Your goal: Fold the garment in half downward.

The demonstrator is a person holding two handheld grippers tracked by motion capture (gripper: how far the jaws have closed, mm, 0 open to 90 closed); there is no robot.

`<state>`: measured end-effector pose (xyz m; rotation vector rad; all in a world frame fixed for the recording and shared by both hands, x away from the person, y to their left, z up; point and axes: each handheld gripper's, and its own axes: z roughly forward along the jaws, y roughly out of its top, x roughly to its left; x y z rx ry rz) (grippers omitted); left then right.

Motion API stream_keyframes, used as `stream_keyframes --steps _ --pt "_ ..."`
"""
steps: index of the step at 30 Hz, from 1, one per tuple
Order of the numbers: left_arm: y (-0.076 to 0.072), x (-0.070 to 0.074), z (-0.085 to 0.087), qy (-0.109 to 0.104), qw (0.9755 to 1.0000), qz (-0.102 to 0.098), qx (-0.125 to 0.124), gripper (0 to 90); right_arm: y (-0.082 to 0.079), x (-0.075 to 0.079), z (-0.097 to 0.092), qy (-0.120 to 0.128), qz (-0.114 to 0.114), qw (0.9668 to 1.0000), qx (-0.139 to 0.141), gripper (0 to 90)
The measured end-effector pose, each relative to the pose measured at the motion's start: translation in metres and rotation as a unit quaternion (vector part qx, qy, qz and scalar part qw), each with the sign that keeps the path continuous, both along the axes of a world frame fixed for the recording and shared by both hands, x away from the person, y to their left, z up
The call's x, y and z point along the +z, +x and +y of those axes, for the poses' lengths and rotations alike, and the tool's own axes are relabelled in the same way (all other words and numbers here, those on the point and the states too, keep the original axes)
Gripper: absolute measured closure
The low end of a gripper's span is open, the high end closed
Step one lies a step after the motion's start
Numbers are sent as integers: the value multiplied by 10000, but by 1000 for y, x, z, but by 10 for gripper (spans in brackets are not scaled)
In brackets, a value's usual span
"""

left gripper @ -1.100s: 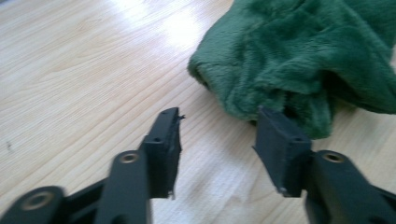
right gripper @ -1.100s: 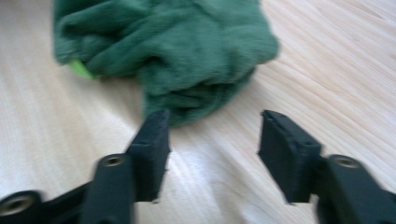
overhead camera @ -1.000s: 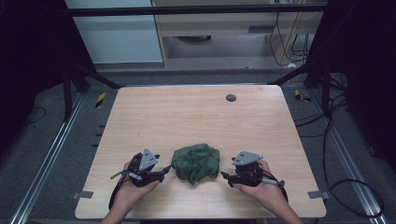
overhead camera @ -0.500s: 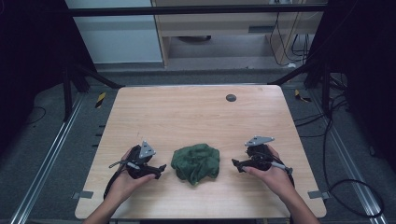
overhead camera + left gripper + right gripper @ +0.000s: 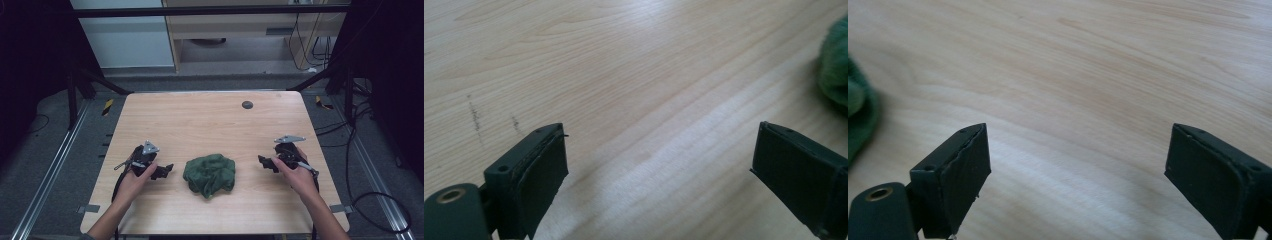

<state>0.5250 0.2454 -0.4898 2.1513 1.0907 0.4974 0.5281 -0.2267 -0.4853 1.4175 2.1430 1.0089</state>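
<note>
A crumpled dark green cloth lies in a heap on the wooden table, near its front edge. My left gripper sits a short way to the cloth's left, pointing at it, and its jaws have just been opening with nothing between them. In the left gripper view the gripper frames bare wood, with the cloth at the right edge. My right gripper is farther off on the cloth's right, its jaws also just opened and empty. The right gripper view shows the gripper over bare wood and the cloth at the left edge.
A small dark round mark sits near the table's far edge. Black frame posts stand at the table's far corners, and cables trail on the floor to the right.
Both grippers have drawn outward, away from the cloth's sides, the right one farther. Their jaws have widened. The cloth stays in its place.
</note>
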Motion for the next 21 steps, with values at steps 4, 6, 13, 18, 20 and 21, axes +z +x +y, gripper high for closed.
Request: stream_keyframes --steps 4,6,13,18,20,21 --pt "6 -1 2 9 9997 -145 220 86 5 -3 -7 -44 -149 9995 -286 119" --pt "10 -1 3 -77 9996 -101 252 85 8 -5 -9 -21 -138 9993 -360 114" --pt "17 -7 2 -78 9989 -219 418 86 14 -12 -11 -21 -57 9982 -599 94" --pt "21 -16 -2 -83 9994 -78 337 77 19 -20 -9 -198 45 9965 -812 105" --pt "21 -17 -2 -121 9993 -73 345 72 20 -22 -8 -228 71 9961 -853 95" --pt "21 -17 -2 -110 9993 -78 353 71 21 -25 -6 -402 -68 9958 -823 68"
